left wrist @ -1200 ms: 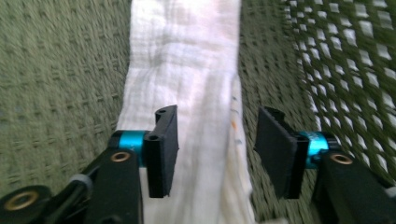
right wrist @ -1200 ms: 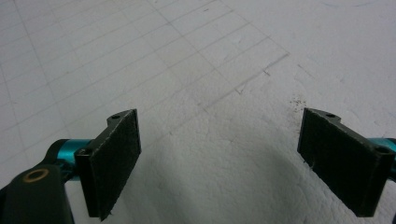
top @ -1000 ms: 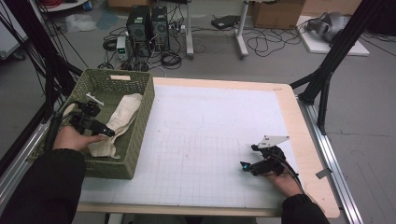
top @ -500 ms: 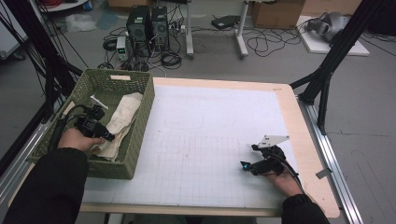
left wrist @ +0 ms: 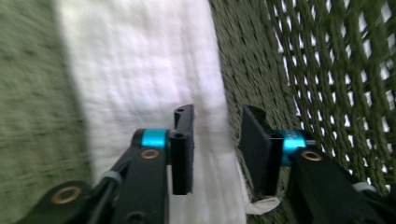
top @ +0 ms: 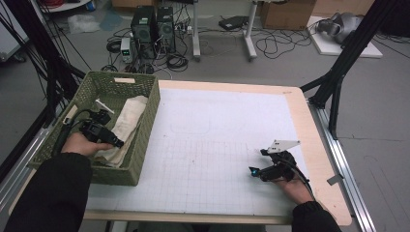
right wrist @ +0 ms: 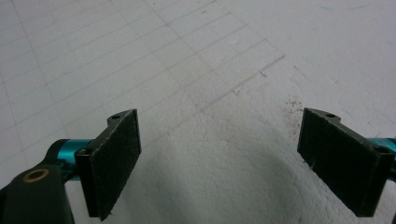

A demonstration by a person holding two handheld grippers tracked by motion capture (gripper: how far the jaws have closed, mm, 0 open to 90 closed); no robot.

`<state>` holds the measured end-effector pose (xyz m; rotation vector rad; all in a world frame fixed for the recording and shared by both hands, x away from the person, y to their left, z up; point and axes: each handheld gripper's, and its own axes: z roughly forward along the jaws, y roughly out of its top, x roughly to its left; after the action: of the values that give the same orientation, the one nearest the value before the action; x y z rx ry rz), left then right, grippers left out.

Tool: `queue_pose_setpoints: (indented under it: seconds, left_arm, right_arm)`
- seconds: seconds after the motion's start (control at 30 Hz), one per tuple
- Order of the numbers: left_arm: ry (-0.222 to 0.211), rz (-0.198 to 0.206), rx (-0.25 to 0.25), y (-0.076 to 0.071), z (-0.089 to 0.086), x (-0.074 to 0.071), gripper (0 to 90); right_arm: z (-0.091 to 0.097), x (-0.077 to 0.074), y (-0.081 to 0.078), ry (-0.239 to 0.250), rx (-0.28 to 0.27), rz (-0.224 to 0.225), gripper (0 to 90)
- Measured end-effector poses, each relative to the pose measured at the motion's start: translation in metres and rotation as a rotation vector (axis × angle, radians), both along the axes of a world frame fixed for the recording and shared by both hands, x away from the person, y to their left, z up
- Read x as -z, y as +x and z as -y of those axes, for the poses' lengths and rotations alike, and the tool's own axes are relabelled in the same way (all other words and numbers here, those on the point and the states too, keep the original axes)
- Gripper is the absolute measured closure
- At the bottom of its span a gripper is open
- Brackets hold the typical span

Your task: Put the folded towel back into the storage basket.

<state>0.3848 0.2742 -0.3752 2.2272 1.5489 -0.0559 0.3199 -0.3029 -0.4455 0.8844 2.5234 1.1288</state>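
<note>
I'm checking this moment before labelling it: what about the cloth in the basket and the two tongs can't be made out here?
- Cloth: high view, the lower end lies under the left hand and left tongs.
- Cloth weave: left gripper view, smeared by motion blur.
- Basket floor: high view, mostly covered by cloth and arm.
- Right tongs: high view, tips too small to read; the right gripper view shows them wide apart.

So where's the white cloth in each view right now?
High view: cloth lies in the green basket, at its right wall, left of the picture.
Left gripper view: cloth fills the middle, behind the jaws.
Right gripper view: the mat.
Shared landmark: the basket's woven wall.
</note>
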Motion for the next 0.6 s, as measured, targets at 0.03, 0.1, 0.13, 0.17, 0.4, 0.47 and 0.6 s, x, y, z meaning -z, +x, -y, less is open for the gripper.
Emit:
queue_pose_setpoints:
  seconds: [0.03,0.1,0.13,0.17,0.4,0.47,0.6]
  left_arm:
    - [-0.007,0.003,0.004,0.0,-0.001,0.0,73.5]
    - [0.009,-0.034,0.008,0.0,0.001,0.004,78.3]
    - [0.025,-0.067,0.029,0.001,0.003,0.008,80.1]
    - [0.035,-0.103,0.038,0.001,0.005,0.013,80.0]
    - [0.016,-0.175,0.065,0.004,0.011,0.028,77.3]
    - [-0.004,-0.169,0.079,0.004,0.011,0.026,71.4]
    - [-0.06,-0.068,0.048,0.003,0.005,0.008,64.9]
  right_arm:
    - [0.0,0.0,0.0,0.0,0.0,-0.001,12.6]
    - [0.0,0.0,0.0,0.0,0.0,0.0,12.6]
    - [0.0,0.0,0.0,0.001,0.001,0.001,12.6]
    - [0.0,0.0,0.0,0.002,0.0,0.002,12.7]
    - [0.0,0.0,0.0,0.004,0.0,0.003,12.9]
    - [0.001,-0.001,0.0,0.004,0.003,0.002,12.9]
    - [0.002,-0.001,0.0,0.011,0.007,0.008,12.9]
